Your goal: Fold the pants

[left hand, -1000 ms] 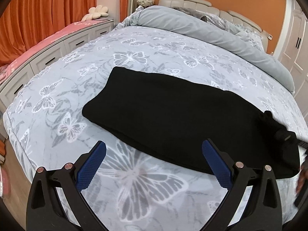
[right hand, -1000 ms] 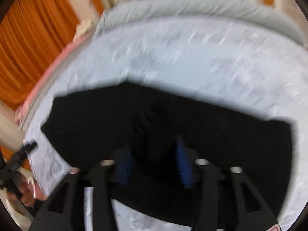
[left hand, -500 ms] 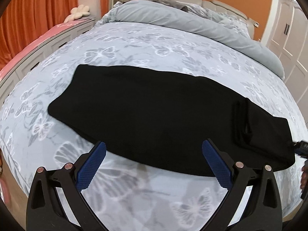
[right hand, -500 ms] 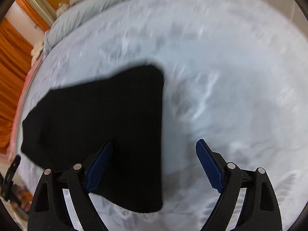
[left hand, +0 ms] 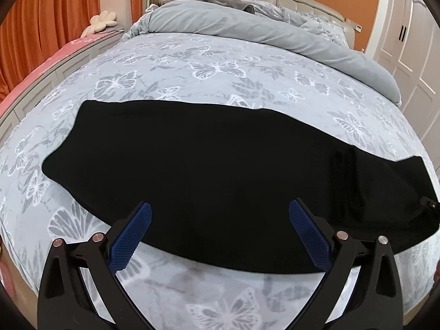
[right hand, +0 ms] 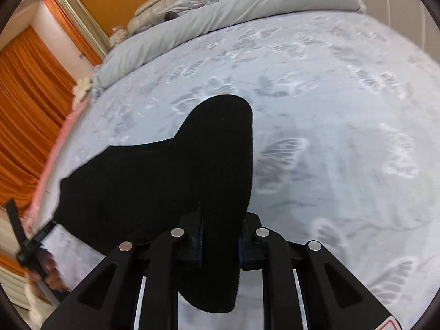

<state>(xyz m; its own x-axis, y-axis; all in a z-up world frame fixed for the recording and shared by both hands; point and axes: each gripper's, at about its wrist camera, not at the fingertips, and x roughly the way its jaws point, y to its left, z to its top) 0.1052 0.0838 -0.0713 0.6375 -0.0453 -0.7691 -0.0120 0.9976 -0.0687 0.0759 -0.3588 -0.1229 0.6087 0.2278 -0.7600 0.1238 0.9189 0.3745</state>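
Observation:
Black pants [left hand: 209,159] lie flat in a long strip across the butterfly-print bed [left hand: 220,68]. My left gripper [left hand: 220,222] is open and empty, hovering over the near edge of the pants near their middle. In the right wrist view the right gripper [right hand: 220,233] is shut on the right end of the pants [right hand: 176,176], with a fold of cloth bunched between its jaws. A tip of the right gripper [left hand: 431,205] shows at the pants' right end in the left wrist view.
A grey duvet [left hand: 261,27] is rolled up at the head of the bed by the headboard. Orange curtains [left hand: 35,22] and a pink-topped window bench [left hand: 55,57] run along the left. White wardrobe doors [left hand: 412,35] stand at the right.
The right gripper was shut on the cloth, opened half a second ago, and is now shut on the pants' right end again. The left gripper moved right along the near edge, staying open.

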